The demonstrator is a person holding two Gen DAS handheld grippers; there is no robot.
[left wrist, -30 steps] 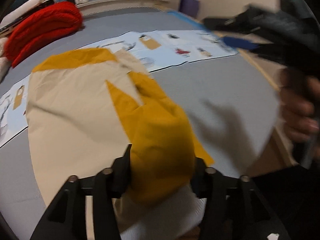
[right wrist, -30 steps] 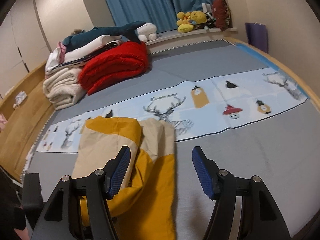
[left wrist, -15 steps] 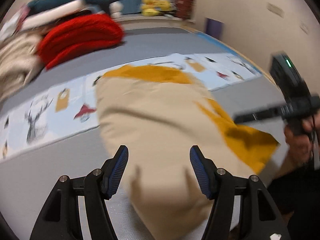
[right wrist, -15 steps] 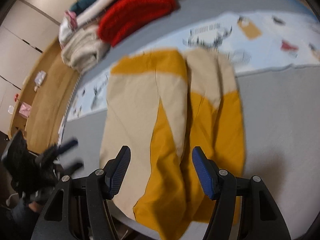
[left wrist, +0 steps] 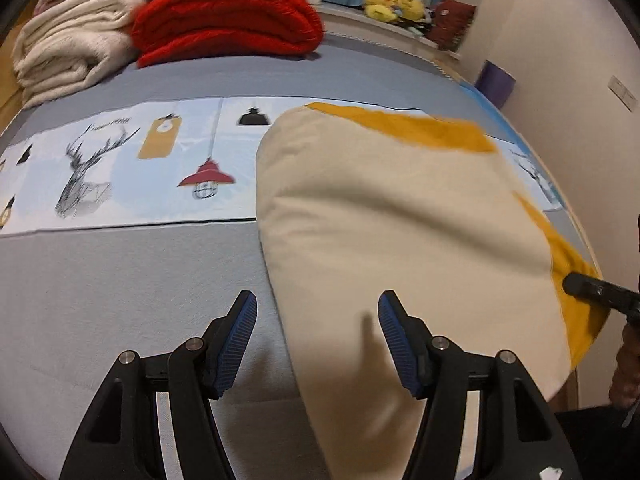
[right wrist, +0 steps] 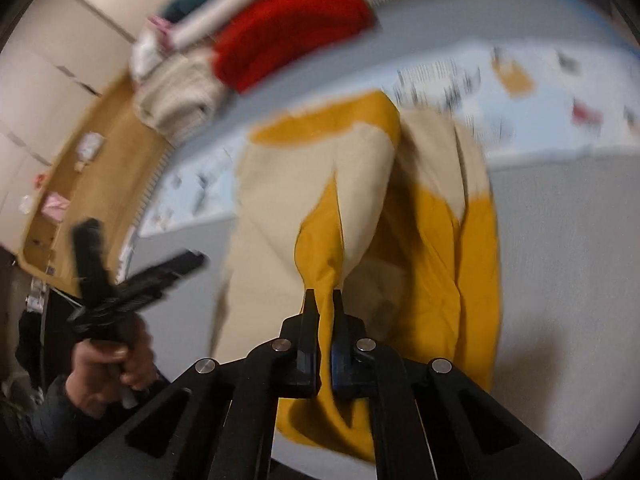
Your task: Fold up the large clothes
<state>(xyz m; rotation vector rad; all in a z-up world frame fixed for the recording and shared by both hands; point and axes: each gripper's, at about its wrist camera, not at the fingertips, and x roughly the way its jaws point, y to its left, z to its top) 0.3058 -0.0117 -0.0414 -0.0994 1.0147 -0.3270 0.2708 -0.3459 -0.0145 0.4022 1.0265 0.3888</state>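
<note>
A large beige and yellow garment (left wrist: 392,216) lies spread on the grey bed (left wrist: 120,280). My left gripper (left wrist: 318,336) hangs open just above its near left edge, and the beige cloth runs under the right finger (left wrist: 396,340) without being pinched. In the right wrist view my right gripper (right wrist: 325,308) is shut on a raised yellow and beige fold of the garment (right wrist: 440,240) near its front hem. The left gripper (right wrist: 132,280) shows blurred at the left, held in a hand. The tip of the right gripper (left wrist: 592,290) reaches the garment's yellow corner.
A folded red blanket (left wrist: 228,20) and cream blankets (left wrist: 68,56) are stacked at the back of the bed. A printed strip with deer and lamps (left wrist: 120,168) crosses the bed under the garment. Plush toys (left wrist: 392,0) line the far ledge. A wall (left wrist: 580,80) is at the right.
The left gripper let go of a yellow bunch and moved left to the garment's edge. The right gripper came down and shut on a fold of the garment.
</note>
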